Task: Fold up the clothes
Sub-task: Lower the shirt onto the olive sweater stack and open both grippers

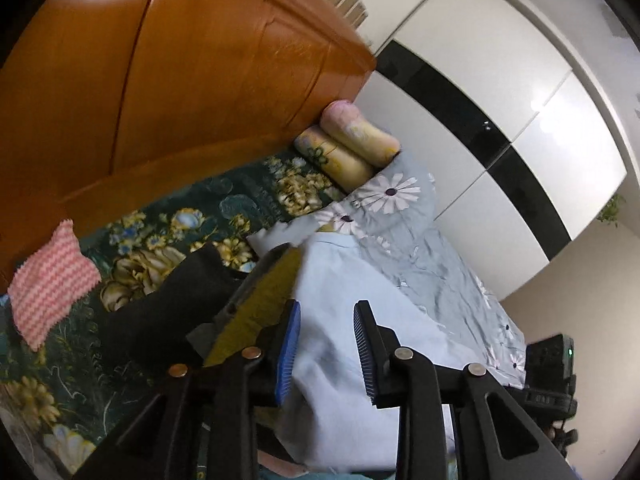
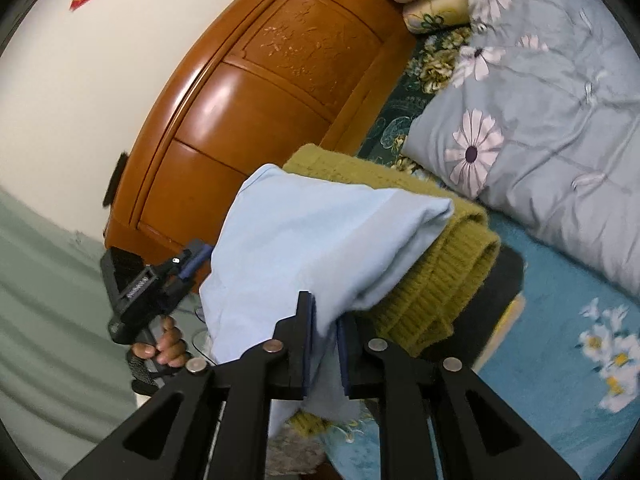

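A light blue garment lies draped over a folded mustard knit sweater that rests on a black garment on the bed. My right gripper is shut on the blue garment's near edge, with cloth between its pads. My left gripper is open above the same blue garment, nothing between its blue pads. The mustard sweater and the black garment show to its left. The left gripper, held in a hand, also shows in the right wrist view.
A wooden headboard stands behind the bed. Two rolled pillows and a grey daisy-print quilt lie at the far side. A pink-and-white knit cloth lies on the dark floral sheet. A white and black wardrobe stands beyond.
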Action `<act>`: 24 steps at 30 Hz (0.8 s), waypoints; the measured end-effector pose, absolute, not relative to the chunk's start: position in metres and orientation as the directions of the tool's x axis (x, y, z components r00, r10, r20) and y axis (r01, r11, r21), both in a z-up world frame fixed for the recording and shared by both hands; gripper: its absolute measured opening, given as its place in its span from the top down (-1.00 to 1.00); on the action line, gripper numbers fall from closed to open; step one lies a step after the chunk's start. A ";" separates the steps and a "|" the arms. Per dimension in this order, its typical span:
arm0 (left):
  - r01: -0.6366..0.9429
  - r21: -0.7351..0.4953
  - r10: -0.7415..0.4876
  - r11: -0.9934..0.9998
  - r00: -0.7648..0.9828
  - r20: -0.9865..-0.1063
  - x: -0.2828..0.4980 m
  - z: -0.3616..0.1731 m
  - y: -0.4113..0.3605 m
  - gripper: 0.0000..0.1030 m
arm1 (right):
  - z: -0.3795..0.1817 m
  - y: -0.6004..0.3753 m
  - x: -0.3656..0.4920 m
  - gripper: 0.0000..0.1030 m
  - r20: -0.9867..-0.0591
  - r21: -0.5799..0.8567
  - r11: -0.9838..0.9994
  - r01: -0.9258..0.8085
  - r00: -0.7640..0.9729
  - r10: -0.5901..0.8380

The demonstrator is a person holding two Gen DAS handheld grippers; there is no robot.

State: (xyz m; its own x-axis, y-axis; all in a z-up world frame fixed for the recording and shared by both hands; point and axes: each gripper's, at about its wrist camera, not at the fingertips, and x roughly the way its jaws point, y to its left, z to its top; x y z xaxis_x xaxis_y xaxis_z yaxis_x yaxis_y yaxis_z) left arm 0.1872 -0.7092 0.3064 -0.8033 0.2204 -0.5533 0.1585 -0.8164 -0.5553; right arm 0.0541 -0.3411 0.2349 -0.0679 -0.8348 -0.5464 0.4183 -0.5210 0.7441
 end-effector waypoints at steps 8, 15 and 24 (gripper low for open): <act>0.066 -0.404 0.202 -0.912 -0.786 -0.584 0.199 0.309 -0.650 0.21 | 0.290 -0.350 0.088 0.41 -0.612 0.520 -0.597 0.611 -0.221 -0.759; 0.120 -0.329 0.144 -0.937 -0.724 -0.674 0.190 0.280 -0.639 0.11 | 0.270 -0.400 0.120 0.37 -0.668 0.441 -0.525 0.728 -0.125 -0.734; 0.144 -0.328 0.132 -0.934 -0.714 -0.688 0.185 0.274 -0.634 0.02 | 0.246 -0.404 0.108 0.37 -0.685 0.491 -0.579 0.651 -0.121 -0.718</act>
